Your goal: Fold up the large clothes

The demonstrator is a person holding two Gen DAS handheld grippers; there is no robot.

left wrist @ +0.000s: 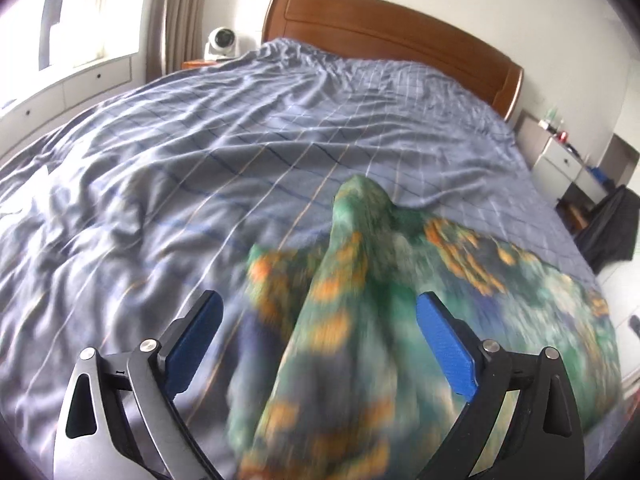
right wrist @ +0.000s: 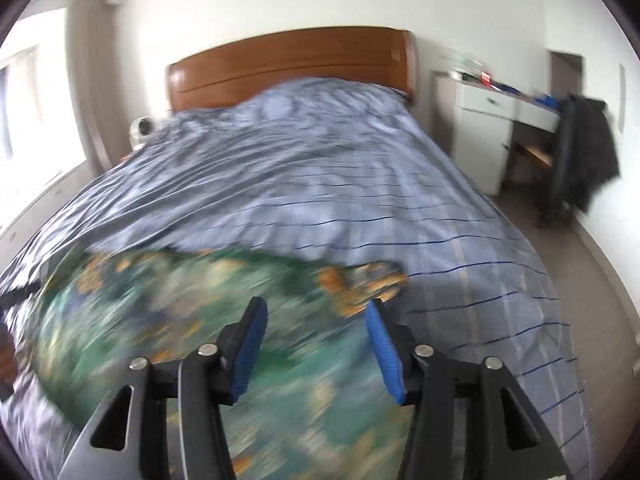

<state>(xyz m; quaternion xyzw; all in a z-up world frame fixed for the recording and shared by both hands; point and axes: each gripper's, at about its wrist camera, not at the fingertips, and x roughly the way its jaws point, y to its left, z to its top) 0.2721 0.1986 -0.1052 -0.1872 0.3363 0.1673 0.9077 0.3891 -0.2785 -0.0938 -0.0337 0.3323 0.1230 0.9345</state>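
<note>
A: Which step is this?

B: A release, I'd say. In the left wrist view the left gripper (left wrist: 318, 316) has its blue pads spread wide, and a raised ridge of the green and orange patterned garment (left wrist: 344, 280) runs up between them from the bottom of the frame toward the centre, touching neither pad as far as the blur lets me judge

A: And the other one?

B: The right gripper (right wrist: 316, 316) has its jaws apart too, though less wide. Nothing sits between its pads; the garment (right wrist: 180, 320) lies under and beyond them, filling the lower left and centre of that frame, its far edge ending just above the fingertips

A: So where is the cloth overall?

B: On the blue checked duvet (left wrist: 240, 140), at the near end of the bed, well apart from the wooden headboard (right wrist: 288, 64) at the top of the frame. Most of it lies low, but that ridge in the left view stands bunched, not flat

A: What does the next move call for?

B: My guess is fresh grips. Both views are smeared, so edges and corners are hard to pick out. I'd want each gripper on a clear hem or corner, then the bunched ridge spread flat before any fold is made
</note>
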